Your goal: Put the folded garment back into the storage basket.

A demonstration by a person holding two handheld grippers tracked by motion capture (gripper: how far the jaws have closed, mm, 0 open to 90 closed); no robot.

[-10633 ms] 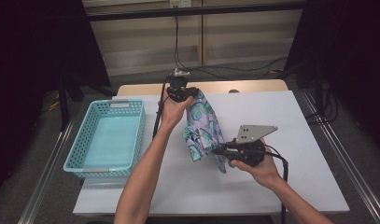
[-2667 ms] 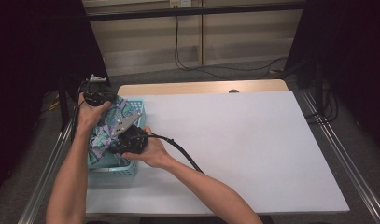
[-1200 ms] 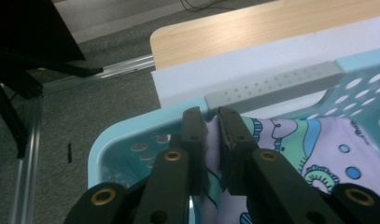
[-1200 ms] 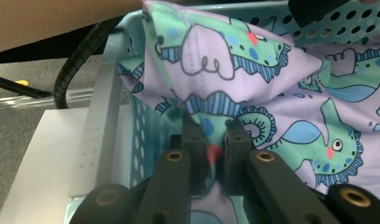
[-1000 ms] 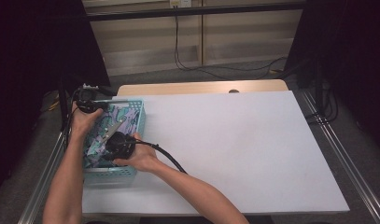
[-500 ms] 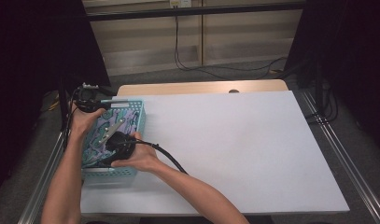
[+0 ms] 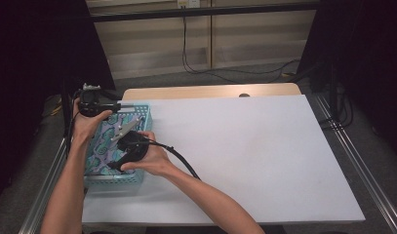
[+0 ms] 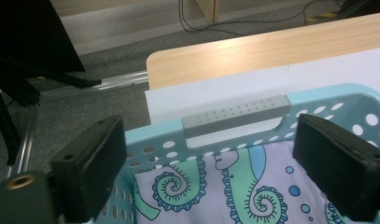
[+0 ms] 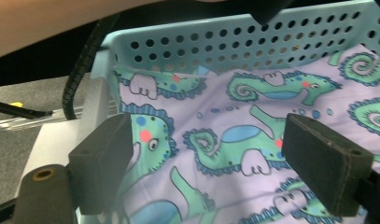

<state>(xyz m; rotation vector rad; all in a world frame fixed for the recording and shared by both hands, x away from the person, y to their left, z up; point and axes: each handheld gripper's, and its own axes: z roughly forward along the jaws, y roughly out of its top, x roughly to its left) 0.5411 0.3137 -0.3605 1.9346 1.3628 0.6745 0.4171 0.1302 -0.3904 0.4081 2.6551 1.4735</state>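
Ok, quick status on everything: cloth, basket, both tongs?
Cloth: lying inside the basket, released.
Basket: upright at the table's left edge, holding the cloth.
Left tongs: jaws just opened, over the basket's far end, gripping nothing.
Right tongs: jaws just opened, above the cloth, gripping nothing.
Table: bare white top.

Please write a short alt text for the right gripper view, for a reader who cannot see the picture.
A lilac cloth printed with green seahorses lies in a light blue perforated basket, seen from close above. The right gripper hangs over the cloth, and its two black jaws, which have just been opening, stand apart and grip nothing.
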